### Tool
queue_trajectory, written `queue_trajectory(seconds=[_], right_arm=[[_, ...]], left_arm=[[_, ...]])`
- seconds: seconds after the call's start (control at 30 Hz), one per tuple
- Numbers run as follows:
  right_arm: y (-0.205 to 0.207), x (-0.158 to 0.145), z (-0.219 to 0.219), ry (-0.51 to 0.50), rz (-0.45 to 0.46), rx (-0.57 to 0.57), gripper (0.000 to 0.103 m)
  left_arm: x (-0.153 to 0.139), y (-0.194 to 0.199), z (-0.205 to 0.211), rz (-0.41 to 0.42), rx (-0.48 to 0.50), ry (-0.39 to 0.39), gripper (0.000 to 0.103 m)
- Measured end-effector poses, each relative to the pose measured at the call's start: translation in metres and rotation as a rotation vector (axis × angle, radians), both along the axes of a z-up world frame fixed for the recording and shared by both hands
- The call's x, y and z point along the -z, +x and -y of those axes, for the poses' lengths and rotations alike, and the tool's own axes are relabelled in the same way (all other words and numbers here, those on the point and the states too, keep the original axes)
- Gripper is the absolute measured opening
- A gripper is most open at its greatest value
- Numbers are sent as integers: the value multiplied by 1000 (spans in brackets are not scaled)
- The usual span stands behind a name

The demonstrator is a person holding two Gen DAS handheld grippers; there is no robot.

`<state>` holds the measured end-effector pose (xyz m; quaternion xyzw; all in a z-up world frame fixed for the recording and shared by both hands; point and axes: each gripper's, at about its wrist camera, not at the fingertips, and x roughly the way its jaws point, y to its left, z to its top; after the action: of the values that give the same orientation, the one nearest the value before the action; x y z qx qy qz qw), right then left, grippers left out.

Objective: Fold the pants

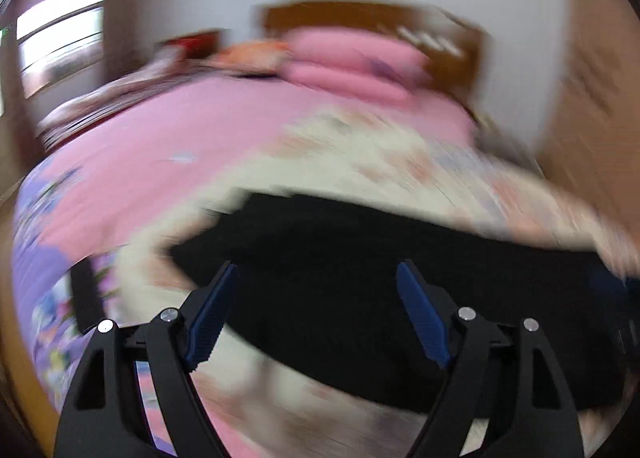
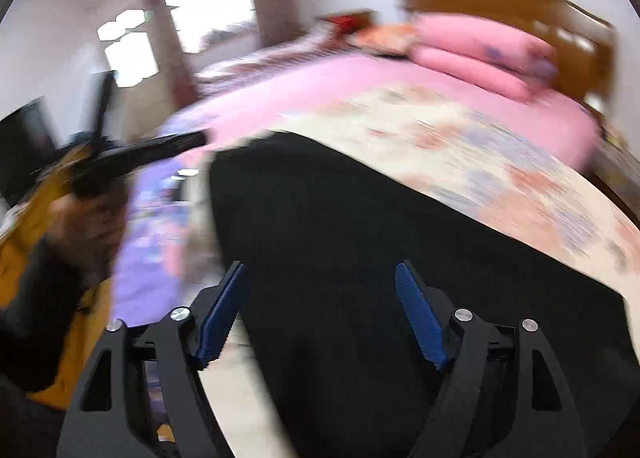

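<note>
Two blurred fisheye views look down over a bed covered with a pale, floral-printed quilt [image 1: 400,154] on a pink sheet, pink pillows [image 1: 352,58] stacked far beyond the jaws against a brown wooden headboard [image 2: 560,22]. The black fabric pants [image 1: 360,278] lie spread flat on the quilt, just ahead of and beneath both tools. The left gripper [image 1: 316,306], black-armed with blue ribbed pads [image 1: 212,318], has its jaws standing wide apart with nothing between them; the dark cloth shows in the gap below but is not pinched. The right gripper [image 2: 318,306] is likewise spread wide and empty, the pants filling the space ahead of and under its jaws. In the right view, off to the left of the jaws, a person's hand [image 2: 84,218] in a dark sleeve carries the other black tool. The pants appear to have been let go and laid down, so the step seems to be moving on to the next fold. To do it well, both jaws would best come down on matching points of one edge, catch every layer evenly, then lift together and carry the cloth across without dragging, so the fold lands square and smooth. Heavy blur hides the creases and exact outline.
</note>
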<state>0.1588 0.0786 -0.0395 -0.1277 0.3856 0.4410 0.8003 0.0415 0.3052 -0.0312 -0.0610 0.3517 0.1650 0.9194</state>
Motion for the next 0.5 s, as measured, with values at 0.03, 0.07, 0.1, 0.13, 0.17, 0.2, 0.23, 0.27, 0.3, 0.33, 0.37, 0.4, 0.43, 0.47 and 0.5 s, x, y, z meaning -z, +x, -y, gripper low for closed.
queue_trajectory(seconds=[0.03,0.07,0.1,0.13,0.17,0.2,0.23,0.27,0.3,0.33,0.37,0.4,0.43,0.47,0.5], right_arm=[[-1,4,-2,-27,4,5,74],[-7,9,-6,-48,10,-14,74],[-14,13,-11,-57,12,-33,74],[-20,18,-14,-71,16,-54,74],[-25,23,-19,-91,24,-69,74],[-31,32,-25,-129,34,-82,74],[-35,41,-29,-164,38,-96,74],[-40,50,-33,-199,41,-111,74],[-44,55,-33,-187,50,-117,75],[-44,55,-32,-183,47,-112,75],[-42,53,-31,-186,37,-108,74],[-41,48,-31,-189,30,-101,74],[-43,46,-31,-183,40,-103,74],[-45,41,-33,-169,55,-113,74],[-47,40,-34,-163,58,-118,75]], left_arm=[[7,5,14,-25,29,29,81],[14,9,24,-44,42,58,81],[24,13,32,-71,42,72,81],[31,15,33,-88,43,57,81],[37,17,34,-103,47,35,81],[47,18,35,-134,41,44,81],[55,20,35,-161,37,65,84],[60,17,34,-140,39,67,85],[62,14,29,-123,22,48,91],[62,14,25,-118,17,26,94],[63,14,23,-119,18,17,94],[64,14,21,-119,15,14,96],[65,15,21,-120,9,20,98],[66,17,21,-118,2,29,99],[67,17,21,-113,-7,35,101]])
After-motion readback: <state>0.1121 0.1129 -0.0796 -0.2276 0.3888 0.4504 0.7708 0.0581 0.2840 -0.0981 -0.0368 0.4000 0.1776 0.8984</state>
